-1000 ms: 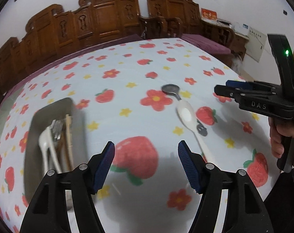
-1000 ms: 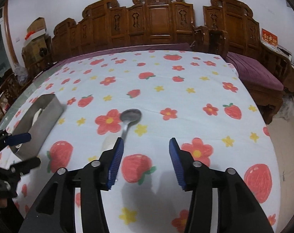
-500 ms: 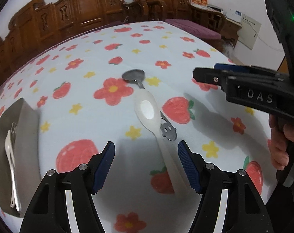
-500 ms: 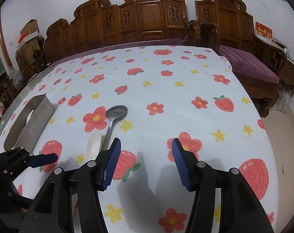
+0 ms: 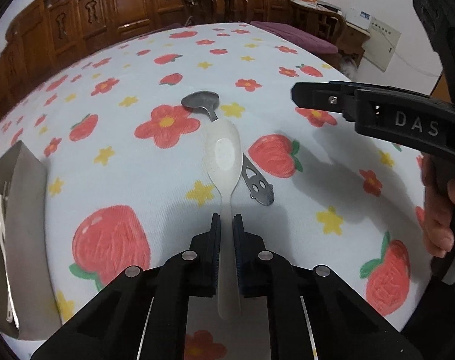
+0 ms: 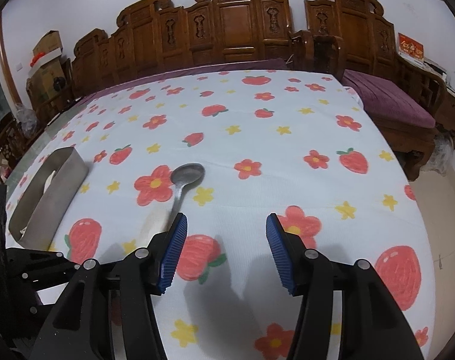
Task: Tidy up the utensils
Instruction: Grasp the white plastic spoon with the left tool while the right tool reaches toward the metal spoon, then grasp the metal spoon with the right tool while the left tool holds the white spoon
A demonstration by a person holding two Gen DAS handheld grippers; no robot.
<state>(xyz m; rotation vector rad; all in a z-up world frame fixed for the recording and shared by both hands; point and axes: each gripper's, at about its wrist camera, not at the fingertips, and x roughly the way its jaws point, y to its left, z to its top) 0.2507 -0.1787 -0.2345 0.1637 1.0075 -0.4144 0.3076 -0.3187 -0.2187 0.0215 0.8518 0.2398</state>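
My left gripper [image 5: 226, 220] is shut on the handle of a white plastic spoon [image 5: 223, 153], whose bowl lies on the strawberry tablecloth ahead. A metal spoon [image 5: 201, 101] lies under it, its cut-out handle end [image 5: 259, 187] sticking out to the right. The metal spoon also shows in the right wrist view [image 6: 187, 174], with the white spoon [image 6: 154, 222] blurred beside it. My right gripper [image 6: 226, 225] is open and empty above the cloth, right of both spoons; it also shows in the left wrist view [image 5: 305, 94]. A steel tray [image 5: 29, 168] at the left holds a white utensil [image 5: 1, 222].
The steel tray [image 6: 68, 162] stands at the table's left side in the right wrist view. Carved wooden chairs [image 6: 236, 27] line the far edge. A purple-cushioned bench [image 6: 389, 105] stands beyond the table's right edge. The tablecloth [image 6: 287, 150] stretches behind and right of the spoons.
My left gripper has swung right from the tray to the spoons and closed on the white spoon's handle. My right gripper has stayed open and shifted only slightly.
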